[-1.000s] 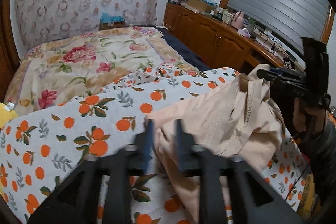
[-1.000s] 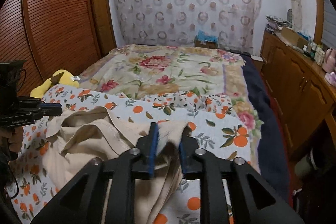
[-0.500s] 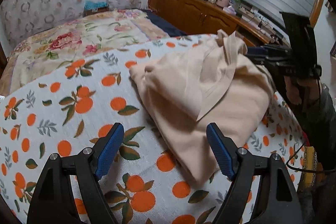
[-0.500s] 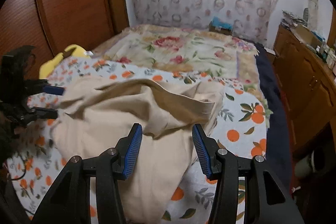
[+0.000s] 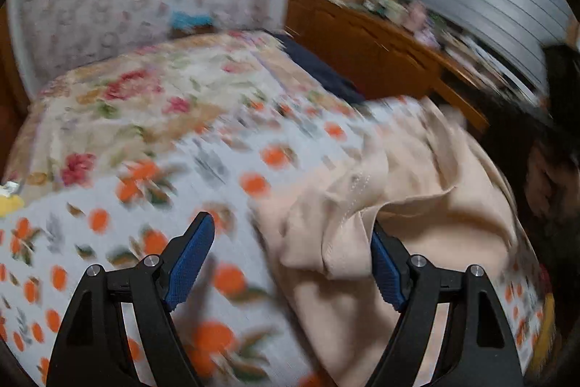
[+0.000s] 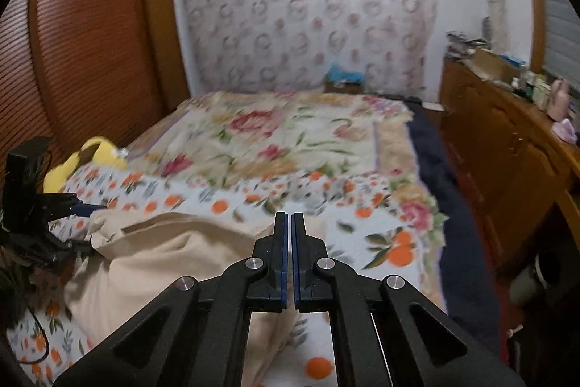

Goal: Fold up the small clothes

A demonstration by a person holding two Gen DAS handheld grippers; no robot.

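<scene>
A beige garment [image 5: 398,205] lies bunched on the orange-print sheet [image 5: 108,223]. My left gripper [image 5: 290,242] is open, and a fold of the garment lies between its fingers near the right pad. In the right wrist view the garment [image 6: 163,260] lies to the left. My right gripper [image 6: 290,220] is shut with nothing seen between its pads, just above the garment's right edge. The left gripper also shows in the right wrist view [image 6: 72,205], at the garment's far left corner.
A floral quilt [image 6: 290,133] covers the bed beyond the sheet. A yellow plush toy [image 6: 87,155] lies at the left by the wooden wardrobe [image 6: 90,42]. A wooden cabinet [image 6: 507,140] with clutter runs along the right. Both views are motion-blurred.
Both grippers let go of the garment and it dropped onto the sheet. My right gripper has since shut empty and lifted; my left gripper stays open and has moved in over a fold.
</scene>
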